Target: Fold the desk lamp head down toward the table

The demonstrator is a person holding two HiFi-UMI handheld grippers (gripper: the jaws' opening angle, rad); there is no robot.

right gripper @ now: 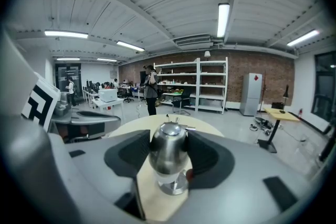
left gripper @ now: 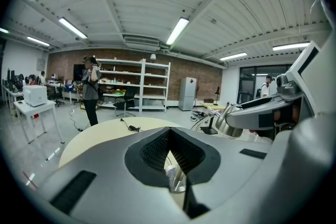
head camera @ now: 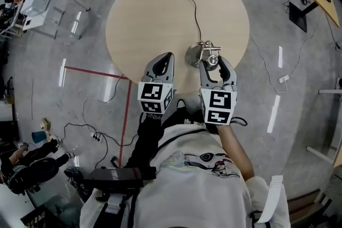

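- Head view: round desk (head camera: 144, 13) with the desk lamp at its near edge. The lamp base (head camera: 193, 56) sits on the top and a cable (head camera: 195, 13) runs off to the far side. The right claw (head camera: 212, 64) is set round the lamp head (head camera: 213, 59), just right of the base. The left claw (head camera: 169, 56) is left of the base and apart from it, jaws drawn to a point
- Left gripper view: jaws narrow, tips together, nothing between them. Chrome of the base shows below through the gap, and the lamp head is at the right, inside the other claw
- Right gripper view: both pads lie against the sides of the chrome lamp head (right gripper: 168, 147), so it is held. The head stands above the base (right gripper: 174, 185), not lowered to the desk
- Progress, as judged: grasp made, fold not done. Left to do: swing the head down toward the desk, with the left claw free to steady the base
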